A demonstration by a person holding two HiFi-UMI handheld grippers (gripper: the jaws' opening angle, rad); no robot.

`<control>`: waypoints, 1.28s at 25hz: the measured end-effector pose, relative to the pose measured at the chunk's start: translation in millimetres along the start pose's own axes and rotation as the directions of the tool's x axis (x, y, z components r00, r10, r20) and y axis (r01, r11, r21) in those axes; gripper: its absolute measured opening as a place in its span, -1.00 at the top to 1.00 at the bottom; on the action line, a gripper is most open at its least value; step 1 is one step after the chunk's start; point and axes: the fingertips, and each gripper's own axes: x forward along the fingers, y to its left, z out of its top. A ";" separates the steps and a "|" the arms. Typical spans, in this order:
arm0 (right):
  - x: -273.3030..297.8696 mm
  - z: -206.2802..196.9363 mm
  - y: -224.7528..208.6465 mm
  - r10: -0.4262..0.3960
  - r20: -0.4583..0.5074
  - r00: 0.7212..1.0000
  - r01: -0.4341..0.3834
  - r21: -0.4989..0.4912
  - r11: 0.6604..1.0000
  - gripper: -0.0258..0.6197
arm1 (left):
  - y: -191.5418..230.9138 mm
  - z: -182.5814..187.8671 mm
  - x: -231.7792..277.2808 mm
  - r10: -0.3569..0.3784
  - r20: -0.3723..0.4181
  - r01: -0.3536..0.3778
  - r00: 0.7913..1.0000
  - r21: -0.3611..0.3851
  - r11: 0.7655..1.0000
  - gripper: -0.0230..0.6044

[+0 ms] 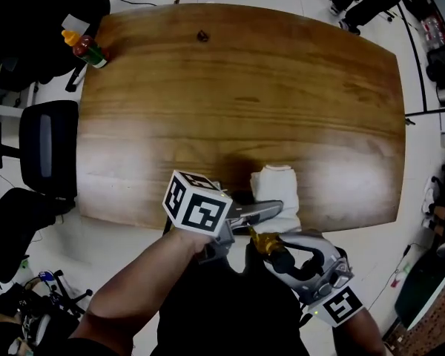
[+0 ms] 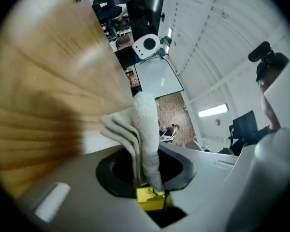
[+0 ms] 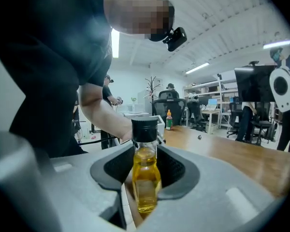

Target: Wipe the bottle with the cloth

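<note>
Left claw (image 2: 148,177) pinches the folded white terry cloth (image 2: 144,124), right claw (image 3: 145,167) grips the small black-capped glass bottle of yellow oil (image 3: 146,178); wiping looks about to begin, needing cloth pressed onto glass.

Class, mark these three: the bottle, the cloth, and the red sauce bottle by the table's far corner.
bottle (image 3: 146,178), right gripper view, yellow-filled body.
cloth (image 2: 146,124), left gripper view, folded middle.
red sauce bottle (image 1: 87,50), head view, red body.
</note>
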 end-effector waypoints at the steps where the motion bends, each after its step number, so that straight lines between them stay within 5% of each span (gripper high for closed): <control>1: 0.0 0.4 0.0 0.001 0.002 1.000 -0.001 -0.002 1.000 0.51 | 2.2 -0.8 0.3 0.024 -0.021 -0.023 0.999 0.037 0.999 0.61; 6: 1.0 0.7 -0.9 0.015 -0.002 1.000 -0.015 -0.023 1.000 0.51 | 23.5 -8.1 0.7 0.186 -0.119 -0.156 0.975 0.230 0.961 0.61; 13: 0.3 -0.3 1.6 0.052 -0.015 0.999 -0.053 -0.065 0.996 0.51 | 40.8 -13.1 2.2 0.344 -0.183 -0.233 0.921 0.448 0.863 0.61; 20: 2.2 -1.6 5.2 0.084 -0.022 0.996 -0.086 -0.105 0.991 0.51 | 50.7 -12.1 -0.1 0.483 -0.179 -0.266 0.857 0.650 0.712 0.61; 25: 1.8 -3.3 2.0 0.107 -0.023 0.994 -0.109 -0.102 0.989 0.50 | 53.4 2.4 -8.2 0.565 -0.055 -0.360 0.823 0.719 0.594 0.60; 27: 1.2 -4.3 0.7 0.110 -0.016 0.994 -0.111 -0.102 0.989 0.50 | 52.0 15.5 -21.2 0.564 0.033 -0.435 0.825 0.674 0.597 0.60; 32: -0.4 -6.3 -2.8 0.130 -0.001 0.992 -0.129 -0.114 0.985 0.50 | 29.1 46.8 -70.7 0.493 0.246 -0.550 0.834 0.426 0.718 0.60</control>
